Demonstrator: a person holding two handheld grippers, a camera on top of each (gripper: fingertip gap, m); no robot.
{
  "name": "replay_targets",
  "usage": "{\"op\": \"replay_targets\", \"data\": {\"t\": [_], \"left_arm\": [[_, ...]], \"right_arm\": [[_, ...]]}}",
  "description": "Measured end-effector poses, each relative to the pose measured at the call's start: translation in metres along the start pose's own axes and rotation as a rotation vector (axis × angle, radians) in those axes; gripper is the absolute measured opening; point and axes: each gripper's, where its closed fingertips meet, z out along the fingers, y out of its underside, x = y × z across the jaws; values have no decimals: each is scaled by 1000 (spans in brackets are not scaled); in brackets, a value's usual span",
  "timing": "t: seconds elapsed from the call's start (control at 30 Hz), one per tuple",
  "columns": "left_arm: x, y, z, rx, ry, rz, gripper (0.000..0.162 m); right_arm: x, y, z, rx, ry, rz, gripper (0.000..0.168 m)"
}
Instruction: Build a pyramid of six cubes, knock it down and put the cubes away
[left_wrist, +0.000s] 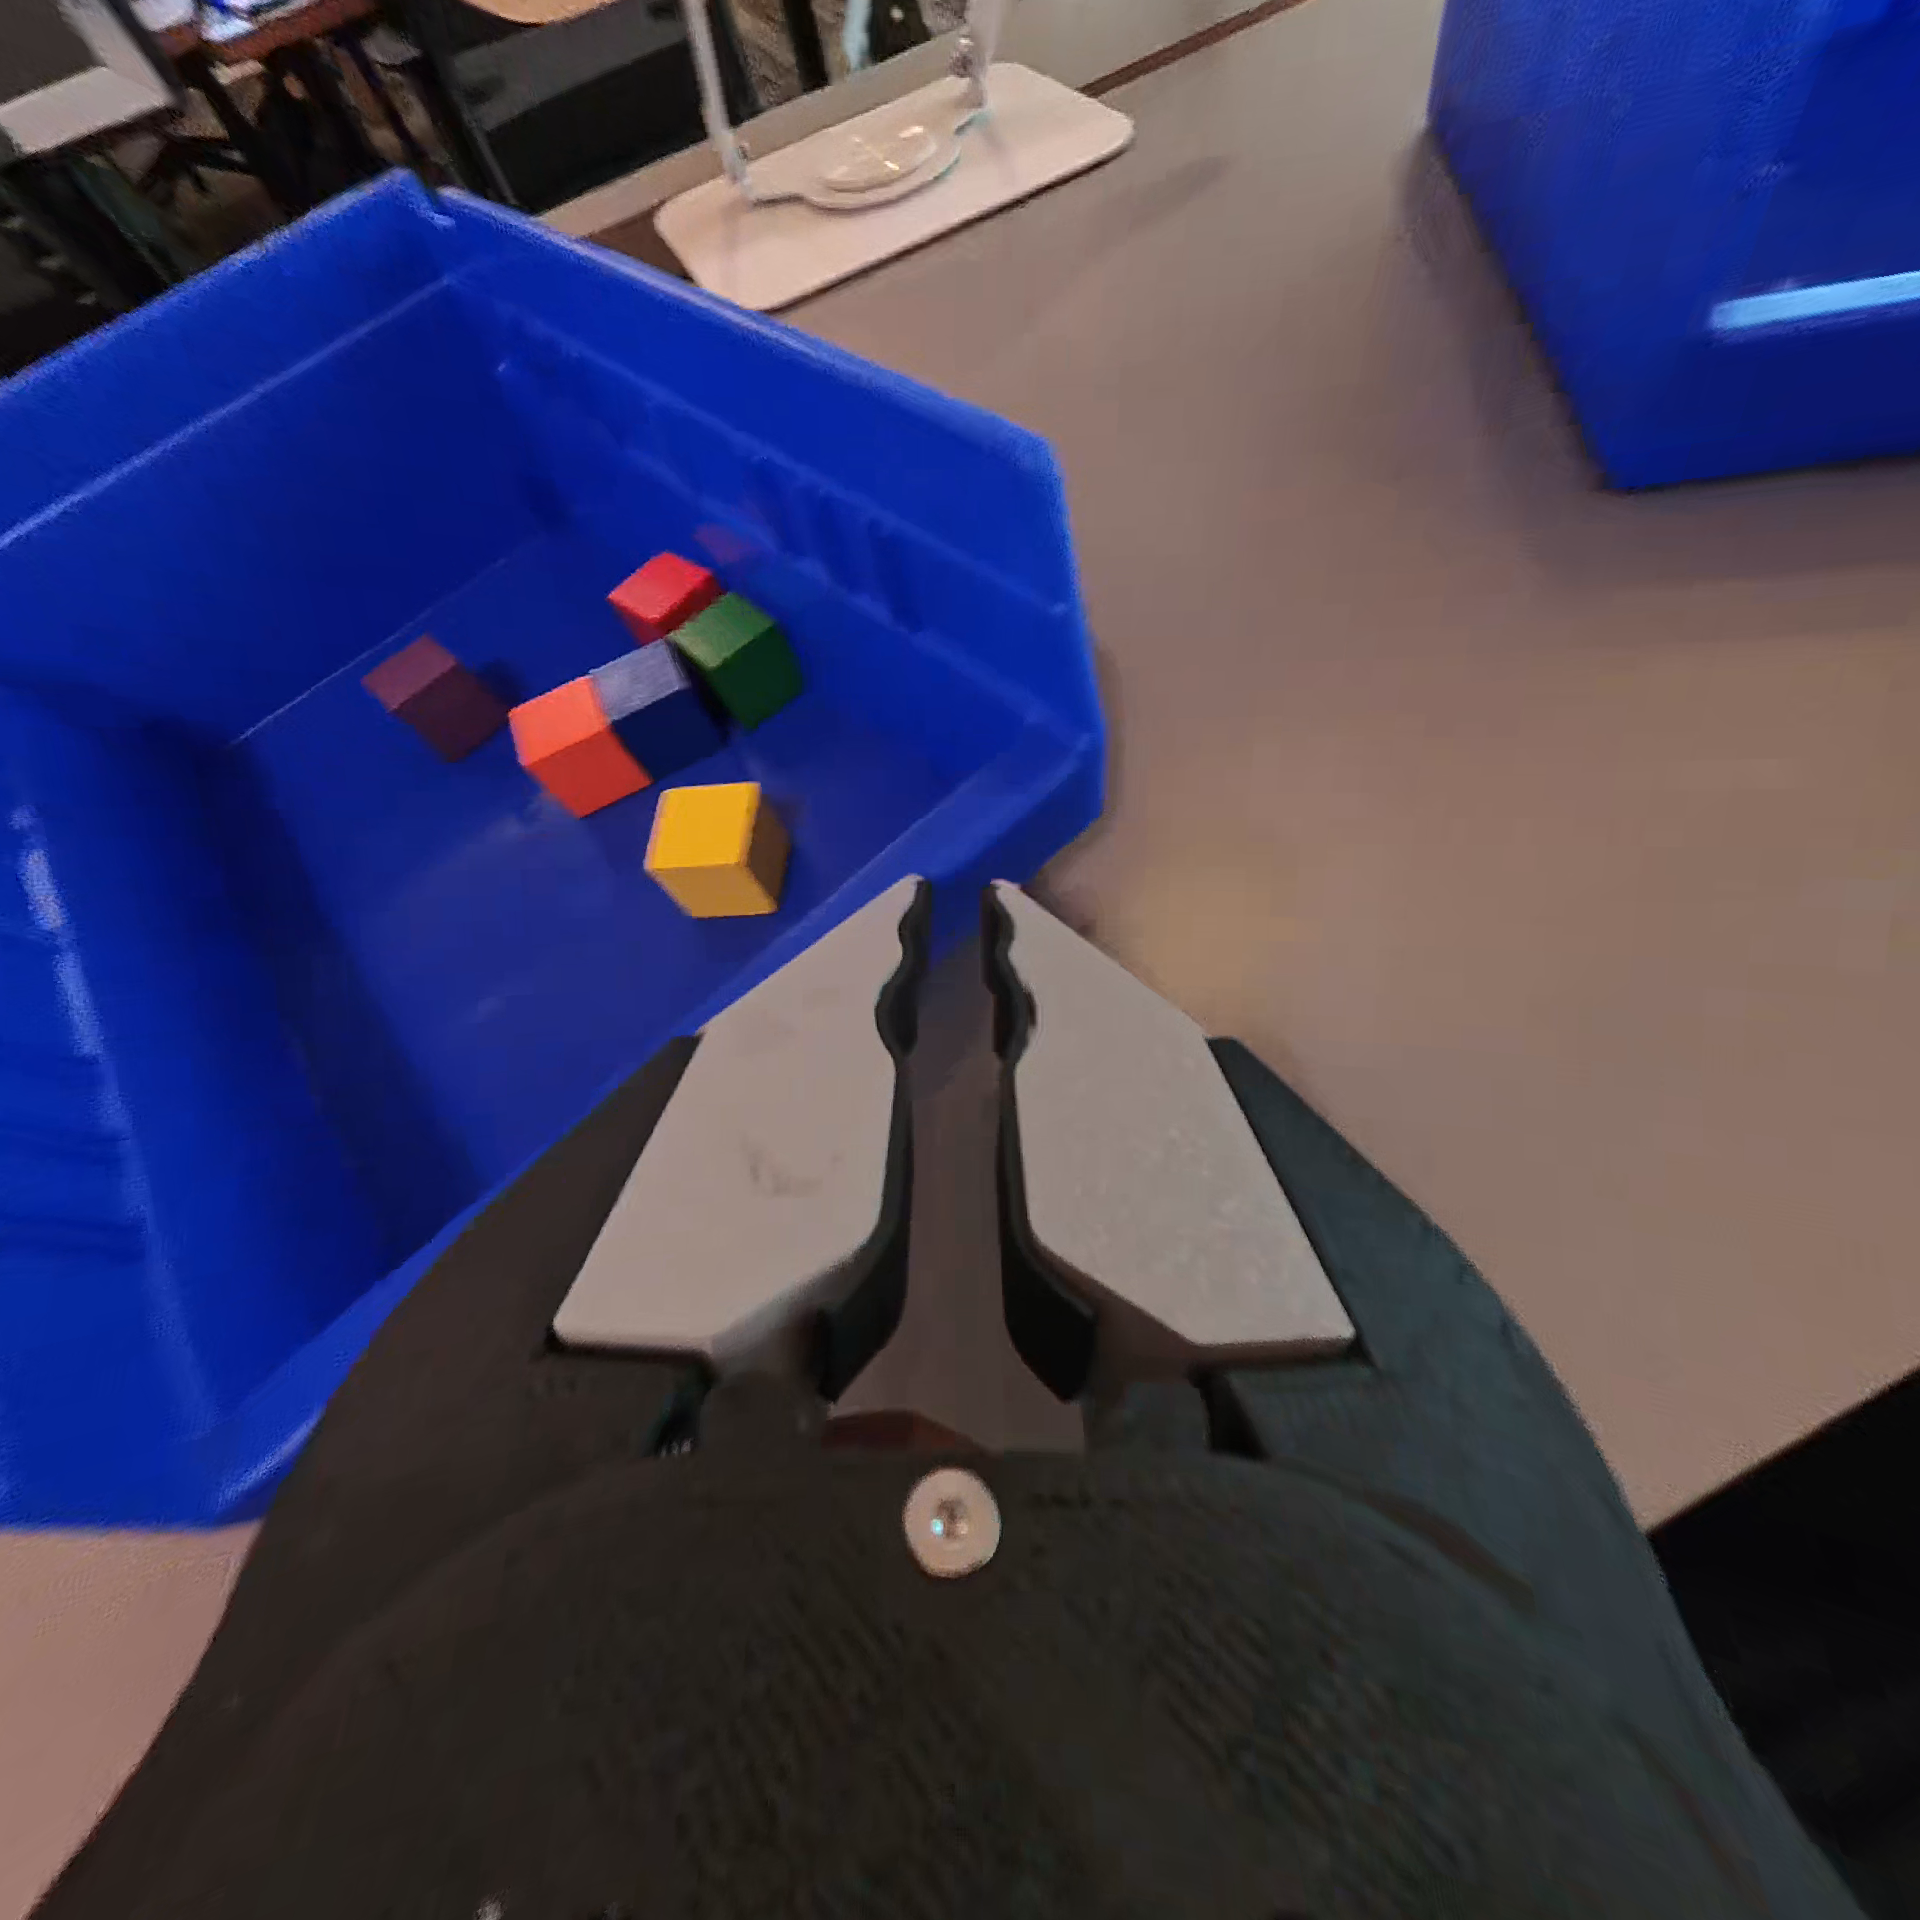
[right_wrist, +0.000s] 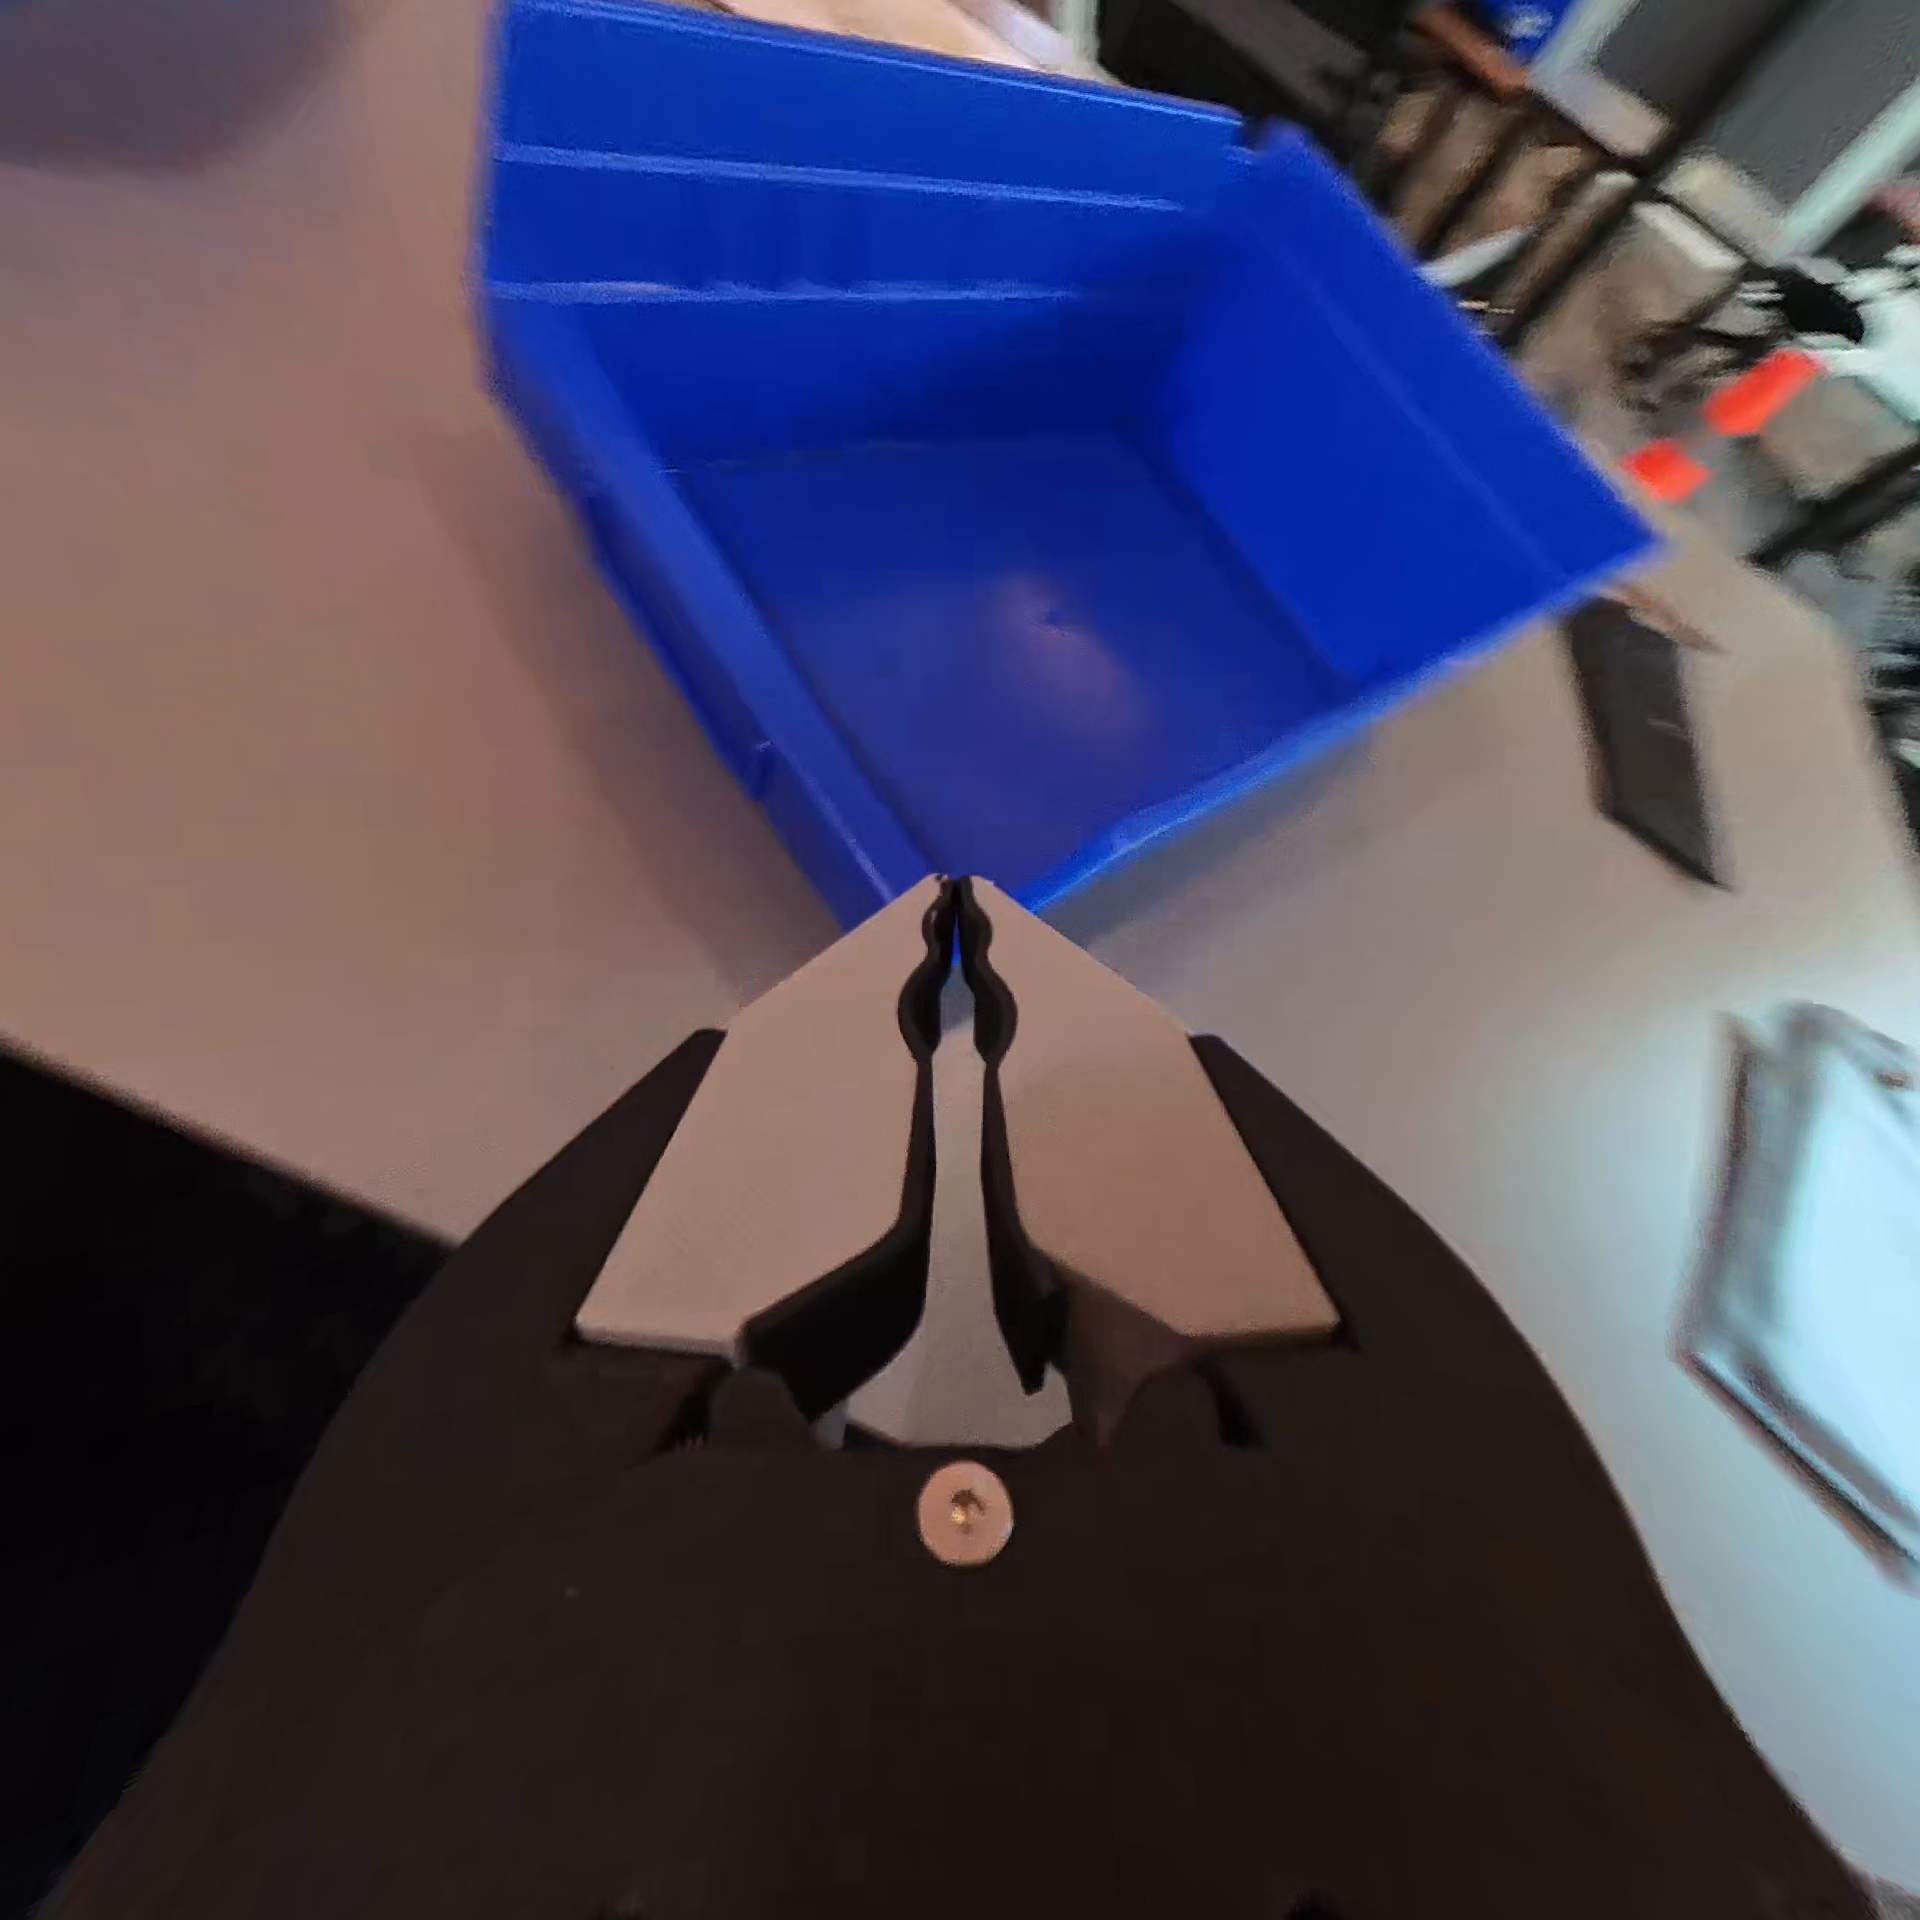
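Note:
In the left wrist view a blue bin (left_wrist: 1039, 499) stands on the grey table and holds several cubes: purple (left_wrist: 436, 694), red (left_wrist: 661, 594), green (left_wrist: 740, 657), dark blue (left_wrist: 655, 707), orange (left_wrist: 574, 744) and yellow (left_wrist: 717, 847). My left gripper (left_wrist: 956, 888) hovers over the bin's near right corner, nearly shut with a narrow gap and holding nothing. In the right wrist view my right gripper (right_wrist: 954, 883) is shut and empty, its tips at the near corner of an empty blue bin (right_wrist: 862, 208).
A second blue bin (left_wrist: 1683, 239) stands at the far right of the left wrist view. A white base with a clear stand (left_wrist: 894, 177) sits behind. A flat black object (right_wrist: 1642, 727) and a light panel (right_wrist: 1808, 1299) lie right of the empty bin. The table's edge (left_wrist: 1714, 1475) is near.

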Motion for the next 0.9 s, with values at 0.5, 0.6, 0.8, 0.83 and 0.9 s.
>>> {"op": "replay_targets", "data": {"t": [0.5,0.6,0.8,0.83,0.9], "left_arm": [[21,-30,12,-12,146,24,50],[28,-44,34,-7,97,32,59],[5,-39,66,-87,-130,56,44],[4,-39,66,-98,-137,73,36],[-1,-37,64,-101,-160,81,33]], "right_arm": [[27,-16,8,172,-111,186,50],[13,-22,12,203,-181,219,58],[-3,-25,39,171,-163,205,59],[-6,-25,45,158,-158,194,55],[-20,-28,53,153,-191,181,39]]}}
